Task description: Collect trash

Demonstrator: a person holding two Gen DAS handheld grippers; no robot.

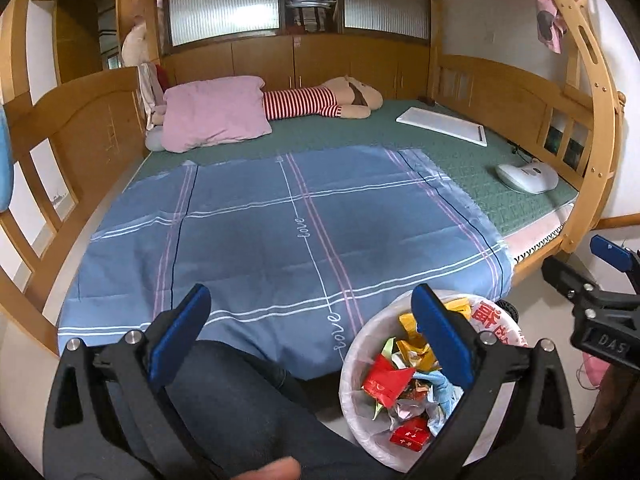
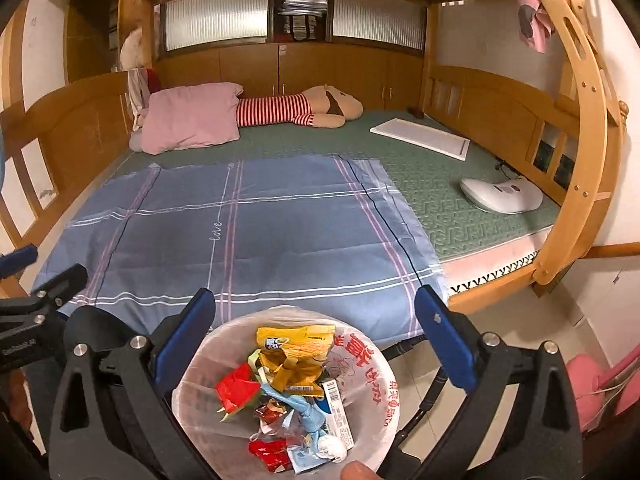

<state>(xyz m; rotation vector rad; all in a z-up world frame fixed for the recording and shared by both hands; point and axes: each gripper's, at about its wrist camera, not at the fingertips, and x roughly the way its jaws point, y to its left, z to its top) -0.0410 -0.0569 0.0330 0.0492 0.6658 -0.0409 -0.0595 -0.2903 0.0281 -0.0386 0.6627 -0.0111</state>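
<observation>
A white-lined trash bin (image 2: 372,384) stands on the floor at the foot of the bed, filled with crumpled wrappers (image 2: 288,392) in red, yellow and blue. My right gripper (image 2: 316,344) hangs open above the bin with nothing between its blue pads. In the left wrist view the bin (image 1: 352,364) lies at lower right, partly behind my right finger. My left gripper (image 1: 308,332) is open and empty, over a dark trouser leg (image 1: 240,400) and the bed's edge. The right gripper (image 1: 600,304) shows at that view's right edge.
A blue plaid sheet (image 2: 248,232) covers the near half of the green mattress (image 2: 460,200). A pink pillow (image 2: 188,120), a striped plush toy (image 2: 296,110), a white board (image 2: 420,136) and a white device (image 2: 500,196) lie further back. Wooden bunk frame (image 2: 576,160) rises at right.
</observation>
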